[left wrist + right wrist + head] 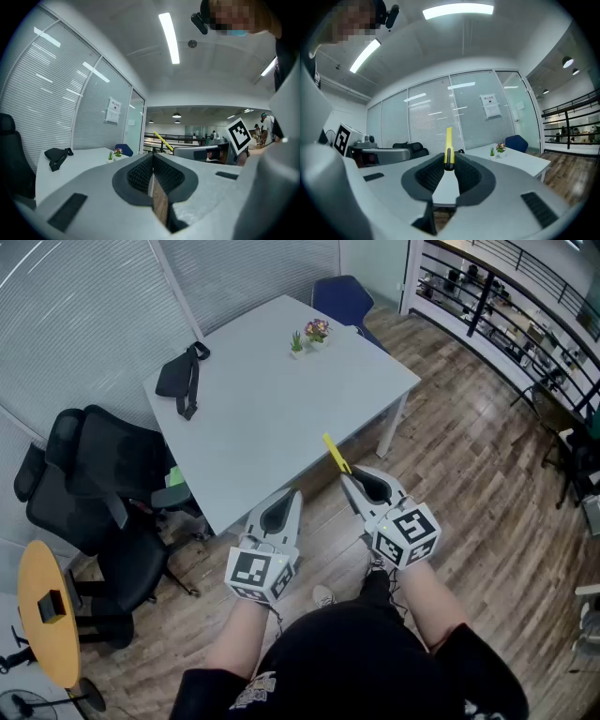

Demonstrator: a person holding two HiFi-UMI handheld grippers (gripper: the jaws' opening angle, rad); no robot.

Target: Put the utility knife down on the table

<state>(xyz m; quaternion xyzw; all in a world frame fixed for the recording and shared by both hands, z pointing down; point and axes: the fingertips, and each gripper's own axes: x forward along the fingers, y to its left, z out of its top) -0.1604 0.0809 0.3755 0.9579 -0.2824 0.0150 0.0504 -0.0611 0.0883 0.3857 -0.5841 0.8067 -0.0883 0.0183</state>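
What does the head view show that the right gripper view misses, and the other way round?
Only the head view: the round yellow side table and the person's forearms. Only the right gripper view: ceiling light strips and a notice on the glass wall. Both: the yellow utility knife clamped in the right gripper, the white table, its small potted plants.

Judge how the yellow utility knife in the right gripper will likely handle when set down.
Probably stiff: the utility knife sticks straight out of the right gripper without sagging. Likely light, since a pinch at one end holds it up. Its slim body should lie flat, not roll, on the table.
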